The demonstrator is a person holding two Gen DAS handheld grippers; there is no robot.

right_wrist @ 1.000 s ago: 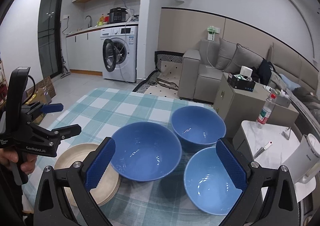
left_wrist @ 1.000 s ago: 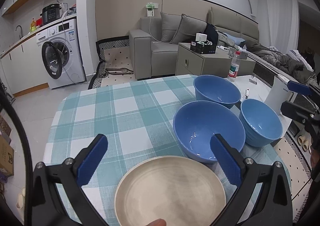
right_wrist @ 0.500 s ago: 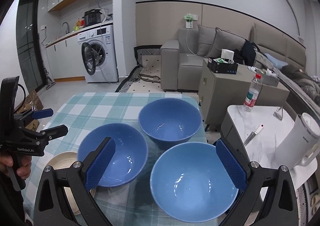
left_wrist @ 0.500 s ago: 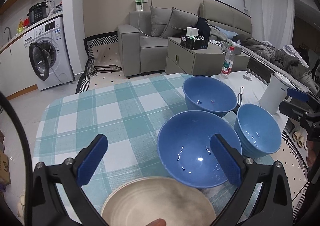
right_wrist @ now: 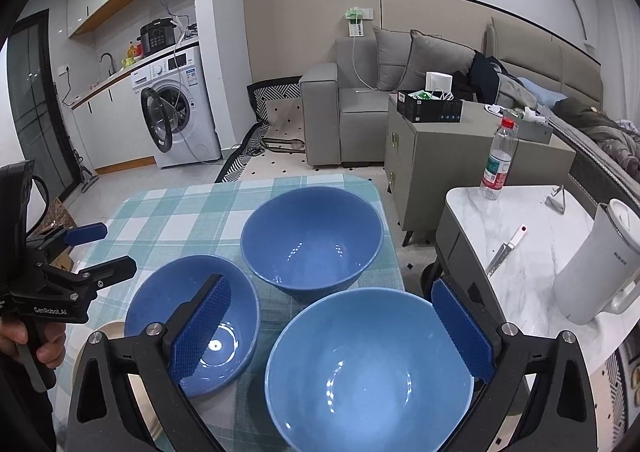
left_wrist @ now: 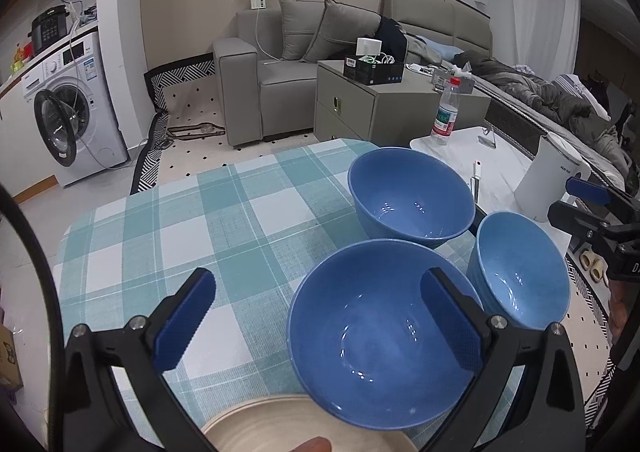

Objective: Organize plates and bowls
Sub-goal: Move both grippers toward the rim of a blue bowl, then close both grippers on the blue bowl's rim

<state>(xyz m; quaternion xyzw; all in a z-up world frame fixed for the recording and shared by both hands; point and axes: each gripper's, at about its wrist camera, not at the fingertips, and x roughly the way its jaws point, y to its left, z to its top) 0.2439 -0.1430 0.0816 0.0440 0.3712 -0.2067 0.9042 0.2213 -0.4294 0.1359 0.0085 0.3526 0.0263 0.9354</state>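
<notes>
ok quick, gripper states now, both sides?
Left gripper: open, holding nothing, over the near blue bowl.
Right gripper: open, holding nothing, over the light blue bowl.

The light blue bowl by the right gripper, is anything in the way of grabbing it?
Nothing visible blocks it. The right gripper is open right above the light blue bowl, and the two darker bowls sit off to the side.

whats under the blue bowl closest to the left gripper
The blue bowl overlaps the rim of a beige plate on the checked tablecloth. Whether it rests on the plate is hidden, and so is the cloth beneath it.
</notes>
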